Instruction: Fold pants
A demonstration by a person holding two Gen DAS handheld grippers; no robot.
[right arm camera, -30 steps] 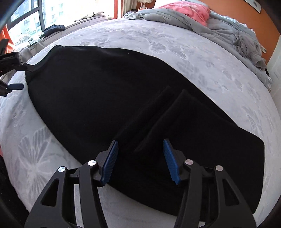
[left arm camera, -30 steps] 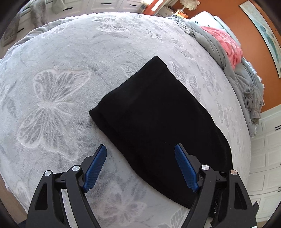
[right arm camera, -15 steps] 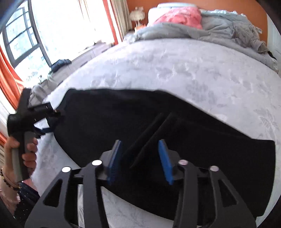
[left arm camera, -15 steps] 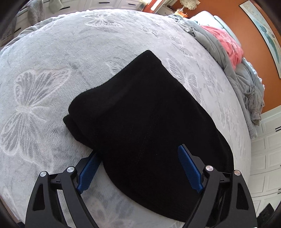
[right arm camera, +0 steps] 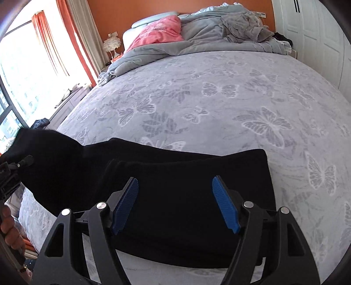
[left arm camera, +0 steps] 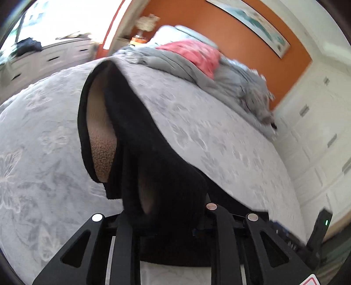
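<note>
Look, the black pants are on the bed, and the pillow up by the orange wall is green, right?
Not quite. The black pants do lie on the bed, but the pillow up by the orange wall is pink, not green. The right wrist view shows it clearly, lying next to the rumpled grey blanket.

Both wrist views look obliquely down, close over the bed [right arm camera: 219, 92], toward its headboard end; both share the black pants [left arm camera: 153, 153] and grey duvet [right arm camera: 197, 43].
</note>
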